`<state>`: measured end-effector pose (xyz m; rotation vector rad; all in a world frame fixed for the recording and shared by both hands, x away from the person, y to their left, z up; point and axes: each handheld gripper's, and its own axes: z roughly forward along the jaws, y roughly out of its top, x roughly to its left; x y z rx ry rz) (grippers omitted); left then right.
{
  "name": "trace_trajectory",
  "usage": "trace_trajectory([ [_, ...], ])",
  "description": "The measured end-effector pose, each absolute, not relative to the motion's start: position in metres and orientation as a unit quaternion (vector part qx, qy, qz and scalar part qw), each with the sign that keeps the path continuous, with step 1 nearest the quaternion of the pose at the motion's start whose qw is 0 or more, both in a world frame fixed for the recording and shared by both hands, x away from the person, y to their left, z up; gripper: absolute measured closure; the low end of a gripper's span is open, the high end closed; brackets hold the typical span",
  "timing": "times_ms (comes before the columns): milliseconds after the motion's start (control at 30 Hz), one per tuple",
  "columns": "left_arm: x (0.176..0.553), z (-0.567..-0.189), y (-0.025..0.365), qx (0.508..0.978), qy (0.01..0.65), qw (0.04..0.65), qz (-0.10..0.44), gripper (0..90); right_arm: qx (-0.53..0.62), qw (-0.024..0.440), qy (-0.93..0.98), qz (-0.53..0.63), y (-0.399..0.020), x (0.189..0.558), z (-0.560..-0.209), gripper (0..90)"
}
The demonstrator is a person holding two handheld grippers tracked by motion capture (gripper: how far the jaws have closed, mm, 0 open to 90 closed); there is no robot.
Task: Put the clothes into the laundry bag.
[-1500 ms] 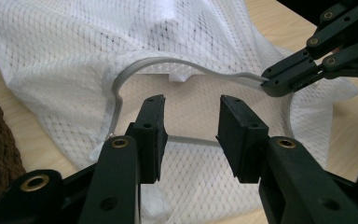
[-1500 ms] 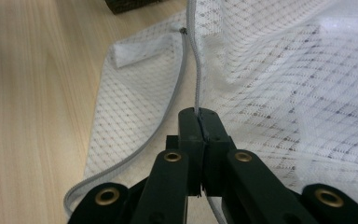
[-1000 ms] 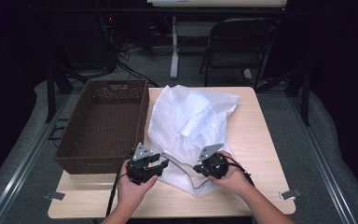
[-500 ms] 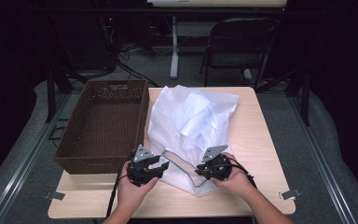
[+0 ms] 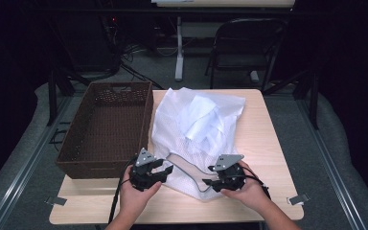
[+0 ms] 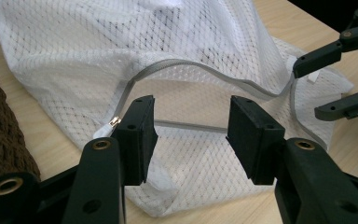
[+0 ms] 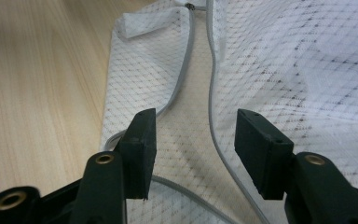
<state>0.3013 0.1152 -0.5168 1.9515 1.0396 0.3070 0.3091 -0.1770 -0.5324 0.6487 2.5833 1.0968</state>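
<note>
A white mesh laundry bag (image 5: 196, 120) lies on the wooden table (image 5: 268, 143), its grey zipper (image 6: 205, 70) undone in a loop at the near edge. My left gripper (image 5: 166, 170) stands open at the bag's near left corner. Its jaws have just been opening a little and straddle the mesh (image 6: 191, 126) beside the metal zipper pull (image 6: 114, 122), without pressing on it. My right gripper (image 5: 207, 175) is at the near right end of the zipper. Its jaws have just been opening wide, and the two zipper strands (image 7: 212, 93) run loose between its pads (image 7: 193, 140).
A brown wicker basket (image 5: 100, 168) sits on the left part of the table, touching the bag's left side. Bare wood (image 7: 37, 70) lies right of the bag and along the front edge. A folding chair (image 5: 247, 43) and a table leg stand on the floor beyond.
The right gripper's jaws went from shut on the bag's zipper edge to wide open, and the hand drew back a little to the right. The left gripper stayed put.
</note>
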Motion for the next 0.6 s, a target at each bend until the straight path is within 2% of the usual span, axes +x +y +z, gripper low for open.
trace_trajectory([
  [600,0.305,-0.521,0.120,0.780,0.430,0.439,0.120,50.7,0.245,0.162,0.861,0.415,-0.196,0.297,-0.539,45.7],
])
